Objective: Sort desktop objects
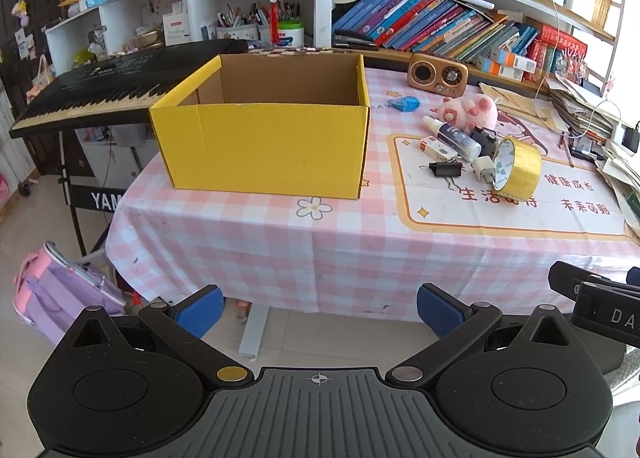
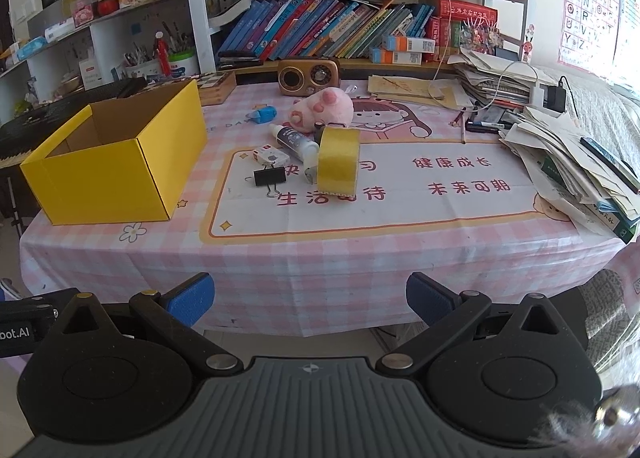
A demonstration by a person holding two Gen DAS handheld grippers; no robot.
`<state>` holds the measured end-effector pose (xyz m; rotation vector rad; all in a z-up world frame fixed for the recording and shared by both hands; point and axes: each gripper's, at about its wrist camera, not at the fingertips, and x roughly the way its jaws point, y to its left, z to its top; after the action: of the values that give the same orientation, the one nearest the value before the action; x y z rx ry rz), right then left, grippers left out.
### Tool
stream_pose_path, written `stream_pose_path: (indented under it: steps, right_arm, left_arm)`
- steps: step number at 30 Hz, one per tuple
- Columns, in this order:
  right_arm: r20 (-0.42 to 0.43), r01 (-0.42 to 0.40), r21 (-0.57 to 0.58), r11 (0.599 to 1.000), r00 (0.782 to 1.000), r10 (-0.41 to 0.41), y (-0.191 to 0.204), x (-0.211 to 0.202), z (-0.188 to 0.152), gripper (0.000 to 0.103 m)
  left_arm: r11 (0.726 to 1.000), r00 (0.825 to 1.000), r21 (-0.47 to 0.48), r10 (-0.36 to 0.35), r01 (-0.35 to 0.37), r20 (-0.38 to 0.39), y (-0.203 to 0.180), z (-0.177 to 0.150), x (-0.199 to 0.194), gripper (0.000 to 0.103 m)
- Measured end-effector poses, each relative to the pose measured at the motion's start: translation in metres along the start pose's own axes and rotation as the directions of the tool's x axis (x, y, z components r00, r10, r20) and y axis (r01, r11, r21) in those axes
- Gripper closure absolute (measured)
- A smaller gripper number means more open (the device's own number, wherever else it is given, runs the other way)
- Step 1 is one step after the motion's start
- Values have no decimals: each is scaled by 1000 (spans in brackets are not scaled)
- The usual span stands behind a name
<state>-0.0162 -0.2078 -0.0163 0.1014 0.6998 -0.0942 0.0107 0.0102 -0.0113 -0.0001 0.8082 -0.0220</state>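
Note:
An open yellow cardboard box (image 1: 264, 146) (image 2: 112, 182) stands at the table's left. To its right lies a cluster: a yellow tape roll (image 1: 518, 170) (image 2: 338, 166) on edge, a black binder clip (image 1: 444, 169) (image 2: 270, 177), a small white box (image 1: 436, 148) (image 2: 272, 156), a white bottle (image 1: 454, 136) (image 2: 294, 142), a pink plush toy (image 1: 470, 110) (image 2: 324, 106) and a blue item (image 1: 406, 103) (image 2: 264, 114). My left gripper (image 1: 320, 310) and right gripper (image 2: 310, 298) are both open and empty, held below the table's front edge.
A brown radio (image 1: 438, 74) (image 2: 309, 75) stands at the back. Paper stacks (image 2: 576, 162) fill the right side. Bookshelves (image 2: 328, 30) line the rear. A keyboard (image 1: 112, 86) stands left of the table. A backpack (image 1: 64, 294) lies on the floor.

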Motion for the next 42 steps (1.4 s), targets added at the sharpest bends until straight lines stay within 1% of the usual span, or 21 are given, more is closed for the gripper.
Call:
stream_pose_path:
  steps: [15,23,42]
  right_arm:
    - [16,-6,1,1000,1000,6,4,-4,1,0]
    - [37,-15,4,1000,999,14,1,-11,-2,0]
    - [27,-22,-14,1000,999,22,3,-12,-3,0]
  left_arm:
    - [1000,1000,16,-14,14,5,-3,-1,-2,0]
    - [1000,1000,22,-8,7,14,-4,0,-5,0]
    - [1000,1000,14,0,0,15,-3,-2,-7,0]
